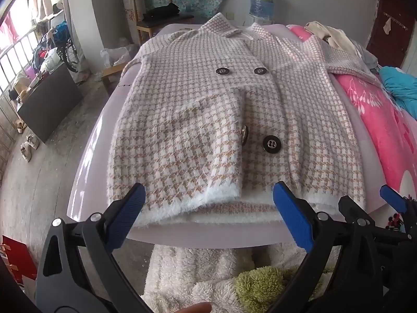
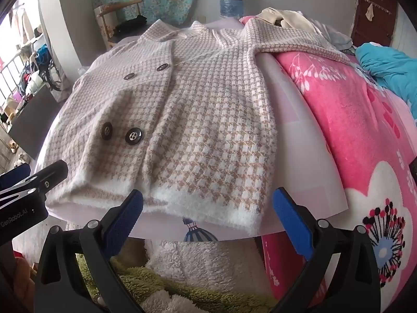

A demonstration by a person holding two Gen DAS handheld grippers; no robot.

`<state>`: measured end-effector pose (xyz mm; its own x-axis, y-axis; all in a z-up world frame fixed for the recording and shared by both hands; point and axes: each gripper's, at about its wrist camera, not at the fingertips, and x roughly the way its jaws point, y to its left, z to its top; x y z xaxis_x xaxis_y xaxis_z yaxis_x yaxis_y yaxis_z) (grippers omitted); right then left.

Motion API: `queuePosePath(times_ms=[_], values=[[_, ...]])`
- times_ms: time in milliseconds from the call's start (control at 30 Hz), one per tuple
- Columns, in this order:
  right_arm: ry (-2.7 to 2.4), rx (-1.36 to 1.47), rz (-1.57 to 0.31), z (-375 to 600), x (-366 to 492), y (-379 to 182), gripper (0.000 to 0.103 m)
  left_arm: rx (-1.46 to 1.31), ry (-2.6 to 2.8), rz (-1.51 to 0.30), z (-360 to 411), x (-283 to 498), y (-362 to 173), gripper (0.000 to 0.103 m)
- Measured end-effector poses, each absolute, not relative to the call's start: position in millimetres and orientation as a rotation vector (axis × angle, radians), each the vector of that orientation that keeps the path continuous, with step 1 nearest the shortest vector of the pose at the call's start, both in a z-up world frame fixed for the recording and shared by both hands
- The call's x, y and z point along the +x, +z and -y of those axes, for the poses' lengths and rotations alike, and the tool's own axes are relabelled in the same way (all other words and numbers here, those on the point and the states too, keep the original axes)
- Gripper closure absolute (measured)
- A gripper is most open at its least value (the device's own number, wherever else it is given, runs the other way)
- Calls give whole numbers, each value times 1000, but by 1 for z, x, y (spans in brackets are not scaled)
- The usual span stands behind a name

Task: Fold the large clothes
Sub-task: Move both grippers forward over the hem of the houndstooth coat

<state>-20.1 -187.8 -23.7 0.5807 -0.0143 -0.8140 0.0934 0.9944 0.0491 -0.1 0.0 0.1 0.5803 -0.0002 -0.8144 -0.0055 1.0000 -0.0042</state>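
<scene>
A lived-in bedroom: pink blanket (image 2: 351, 130), wooden chair (image 1: 146, 5), scattered clothes.

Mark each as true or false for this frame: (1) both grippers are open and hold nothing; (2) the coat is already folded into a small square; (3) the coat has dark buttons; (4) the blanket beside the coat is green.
1. True: the left gripper and right gripper are open, empty, short of the hem.
2. False: the checked coat lies spread out on the pale board, with one sleeve laid across the front.
3. True: dark buttons show on the front.
4. False: the blanket is pink with flowers.
</scene>
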Motion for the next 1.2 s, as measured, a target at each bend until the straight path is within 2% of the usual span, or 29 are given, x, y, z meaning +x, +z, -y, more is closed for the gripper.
queuePosePath(times_ms=[1200], values=[[-70, 81, -952, 189, -13, -20, 6, 3, 8, -964, -1, 5, -10, 8]])
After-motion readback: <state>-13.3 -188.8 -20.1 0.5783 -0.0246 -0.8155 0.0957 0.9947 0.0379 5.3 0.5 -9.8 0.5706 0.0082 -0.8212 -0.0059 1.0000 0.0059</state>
